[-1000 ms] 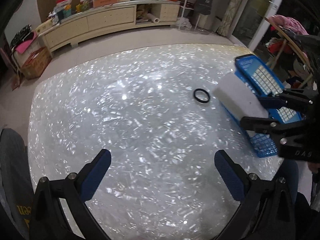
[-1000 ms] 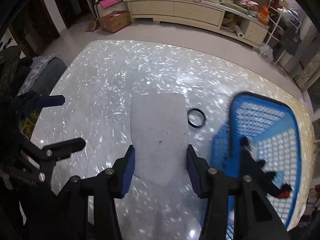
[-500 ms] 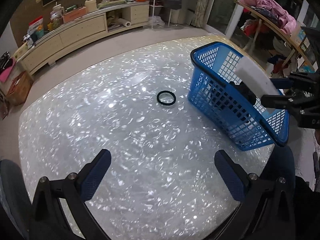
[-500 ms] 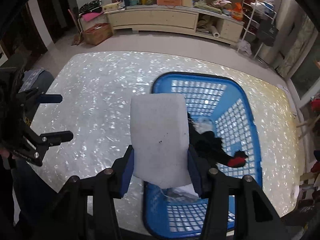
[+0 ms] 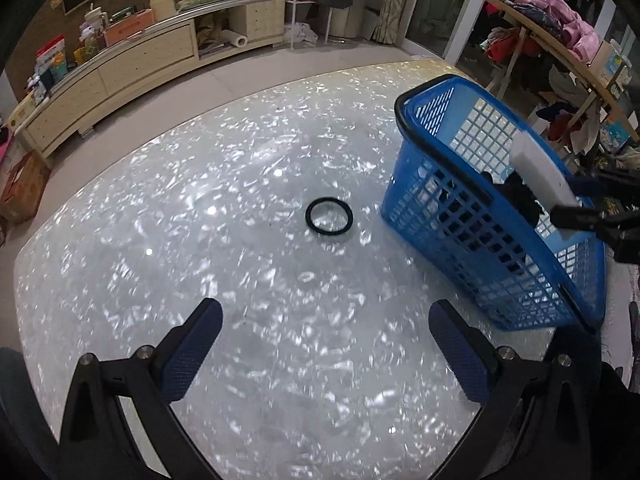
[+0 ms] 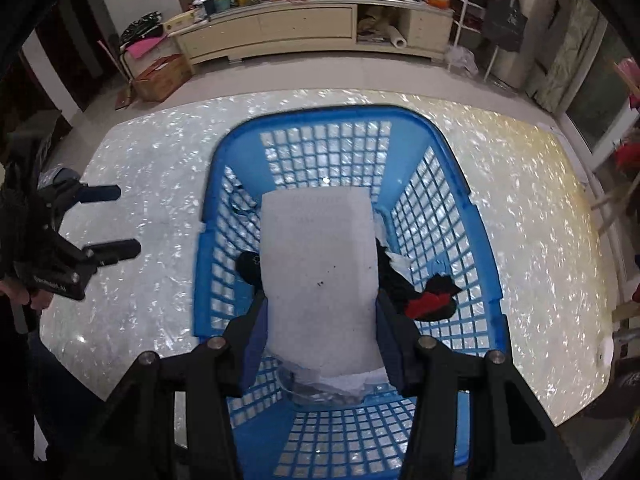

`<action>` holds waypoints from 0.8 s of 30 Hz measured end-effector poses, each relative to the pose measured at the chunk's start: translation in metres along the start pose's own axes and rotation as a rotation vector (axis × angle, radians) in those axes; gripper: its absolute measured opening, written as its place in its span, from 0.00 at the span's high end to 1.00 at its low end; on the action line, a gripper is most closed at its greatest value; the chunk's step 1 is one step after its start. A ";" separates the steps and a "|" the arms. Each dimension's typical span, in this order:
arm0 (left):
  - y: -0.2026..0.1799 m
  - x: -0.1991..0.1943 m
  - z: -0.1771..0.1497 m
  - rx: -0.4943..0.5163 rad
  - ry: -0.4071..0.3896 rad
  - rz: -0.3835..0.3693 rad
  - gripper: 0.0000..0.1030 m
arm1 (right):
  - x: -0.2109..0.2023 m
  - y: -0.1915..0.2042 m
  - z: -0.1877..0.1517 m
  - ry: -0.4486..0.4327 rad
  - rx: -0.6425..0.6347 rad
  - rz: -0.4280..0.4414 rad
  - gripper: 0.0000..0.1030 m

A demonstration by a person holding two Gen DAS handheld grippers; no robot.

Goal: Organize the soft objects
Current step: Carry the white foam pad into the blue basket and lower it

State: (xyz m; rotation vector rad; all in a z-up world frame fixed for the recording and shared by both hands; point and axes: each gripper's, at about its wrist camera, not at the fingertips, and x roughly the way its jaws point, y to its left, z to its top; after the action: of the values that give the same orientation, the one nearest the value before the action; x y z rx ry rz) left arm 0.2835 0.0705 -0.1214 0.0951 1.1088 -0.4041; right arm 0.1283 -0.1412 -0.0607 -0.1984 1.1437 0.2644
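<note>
Since a second ago the right gripper has carried the sponge from over the bare desk to over the basket, and in the left view the basket has come from 3 o'clock at the frame's edge into fuller view.

The sponge is a white, thick, rectangular block with a finely grained face, a few small dark specks near its middle and a ragged near edge. The right gripper is clenched on it, one blue pad on each long side. It hangs above the basket's inside, not touching the mesh floor as far as the views show; in the left view it shows at 3 o'clock, tilted over the basket's far half.

The basket is blue plastic lattice with a dark rim handle. Inside lie a black cloth item with a red part at 3 o'clock of the sponge, and some white crumpled material at 6 o'clock of it.

One black ring lies flat on the desk, at 9 o'clock of the basket, apart from it.

The left gripper is released, with nothing between its pads, over bare desk.

Count: one sponge, one basket, one ring, two grippers.
</note>
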 end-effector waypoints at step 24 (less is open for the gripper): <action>0.024 0.113 0.067 0.047 0.093 0.003 0.20 | 0.032 -0.006 -0.020 0.030 0.013 -0.105 0.51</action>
State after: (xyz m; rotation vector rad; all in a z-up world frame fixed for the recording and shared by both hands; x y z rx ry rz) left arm 0.3923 0.0444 -0.1948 0.1579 1.1908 -0.4267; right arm 0.1250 -0.1496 -0.0982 -0.2512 1.1608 0.1617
